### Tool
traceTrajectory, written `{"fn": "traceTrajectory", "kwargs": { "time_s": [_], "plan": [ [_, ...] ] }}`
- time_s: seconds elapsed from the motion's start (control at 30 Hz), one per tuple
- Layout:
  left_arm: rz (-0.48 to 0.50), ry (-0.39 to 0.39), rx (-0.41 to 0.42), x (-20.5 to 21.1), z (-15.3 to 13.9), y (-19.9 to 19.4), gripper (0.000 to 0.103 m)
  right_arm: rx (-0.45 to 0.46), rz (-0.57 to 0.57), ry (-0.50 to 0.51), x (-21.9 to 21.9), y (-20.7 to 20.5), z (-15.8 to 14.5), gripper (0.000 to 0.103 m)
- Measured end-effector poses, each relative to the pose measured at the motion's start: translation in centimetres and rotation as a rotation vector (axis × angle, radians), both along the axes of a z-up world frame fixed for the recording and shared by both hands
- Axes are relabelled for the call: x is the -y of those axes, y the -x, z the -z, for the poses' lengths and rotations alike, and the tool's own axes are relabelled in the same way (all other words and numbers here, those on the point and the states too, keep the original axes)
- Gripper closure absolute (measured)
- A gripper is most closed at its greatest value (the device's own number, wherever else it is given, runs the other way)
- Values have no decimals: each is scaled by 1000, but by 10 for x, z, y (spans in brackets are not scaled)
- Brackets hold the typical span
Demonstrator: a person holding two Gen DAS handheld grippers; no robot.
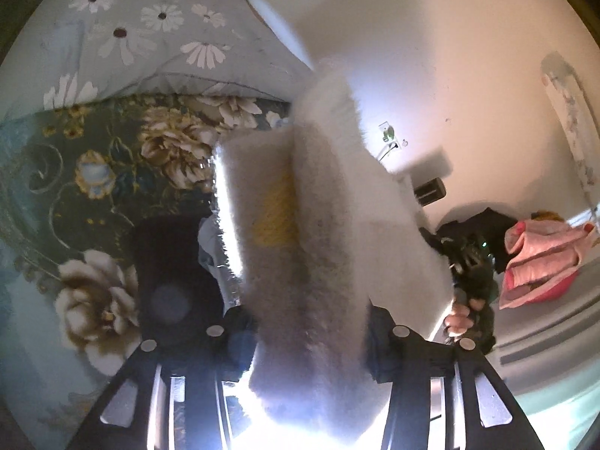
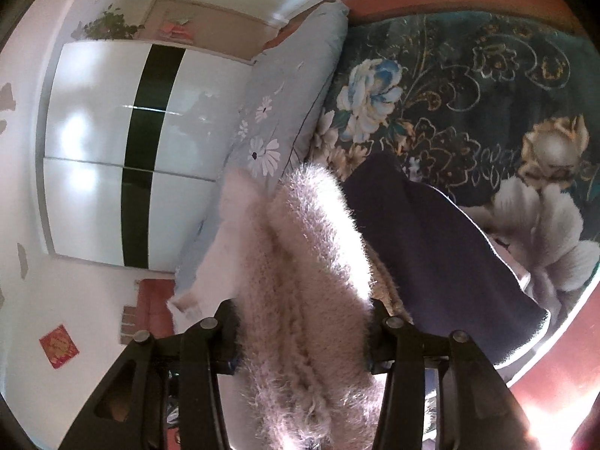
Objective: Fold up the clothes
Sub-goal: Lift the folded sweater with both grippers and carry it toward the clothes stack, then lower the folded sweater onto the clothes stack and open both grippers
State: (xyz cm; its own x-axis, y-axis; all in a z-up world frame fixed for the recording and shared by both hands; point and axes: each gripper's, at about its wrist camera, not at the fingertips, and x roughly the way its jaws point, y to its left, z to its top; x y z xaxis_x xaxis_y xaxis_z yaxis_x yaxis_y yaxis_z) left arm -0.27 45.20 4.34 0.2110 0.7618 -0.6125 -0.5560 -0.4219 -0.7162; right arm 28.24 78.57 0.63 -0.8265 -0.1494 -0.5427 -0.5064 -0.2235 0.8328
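Note:
A fluffy white sweater (image 1: 318,247) with a yellow patch hangs in folds between the fingers of my left gripper (image 1: 309,341), which is shut on it. In the right wrist view the same fuzzy knit (image 2: 303,300) looks pale pink and fills the gap of my right gripper (image 2: 303,337), also shut on it. Its far end droops over the bed. At the sweater's right edge in the left wrist view, a hand (image 1: 459,318) holds the other gripper's dark body. The fabric hides the pads of both grippers.
A dark floral bedspread (image 1: 93,187) (image 2: 487,86) lies below, with a navy garment (image 2: 431,247) (image 1: 168,262) on it. A grey daisy quilt (image 1: 150,37) (image 2: 285,105) sits at the bed's edge. A white wardrobe (image 2: 123,150) stands beyond, and pink clothes (image 1: 540,255) lie to the right.

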Motion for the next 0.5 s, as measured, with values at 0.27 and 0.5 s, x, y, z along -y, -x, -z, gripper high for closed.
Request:
{"fn": "traceTrajectory", "kwargs": {
  "time_s": [0.27, 0.5],
  "plan": [
    [-13, 22, -75, 27, -16, 1, 47, 101, 59, -70, 4, -8, -31, 46],
    [-89, 23, -181, 58, -38, 5, 45, 199, 133, -205, 5, -25, -72, 43]
  ]
}}
